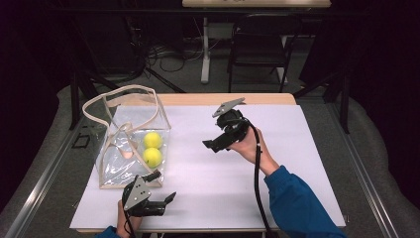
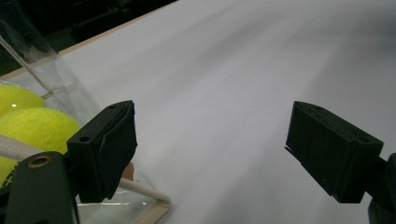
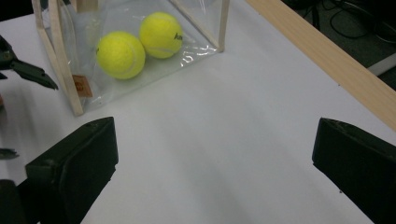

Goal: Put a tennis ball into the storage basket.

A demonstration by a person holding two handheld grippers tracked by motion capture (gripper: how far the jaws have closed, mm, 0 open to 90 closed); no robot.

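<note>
The bag (image 1: 130,141) is clear plastic with tan trim, and its walls crease and glare, so its far side is hard to read in the high view. In the left gripper view it is cut off at the left edge, with the balls showing as yellow blurs behind the near jaw. The print on one ball is too small to read. The room beyond the table is dark; a chair (image 1: 260,47), a table leg (image 1: 205,49) and floor cables (image 1: 168,52) can just be made out.

The bag stands upright at the table's left side, its straps (image 1: 119,101) arched over the open top. Two yellow balls (image 1: 152,148) lie inside on its floor, touching each other, toward the bag's right wall; the right gripper view shows them (image 3: 140,44) side by side through the plastic.

The left gripper (image 1: 163,187) sits near the front edge, just beside the bag's near right corner, jaws spread wide and holding nothing; whether one jaw touches the trim I cannot tell. The right gripper (image 1: 212,145) hangs above the table's middle, well apart from the bag and pointed toward it, jaws also wide apart and empty.

The table (image 1: 277,148) has a plain white top with a pale wooden strip (image 1: 223,99) along the far edge.
</note>
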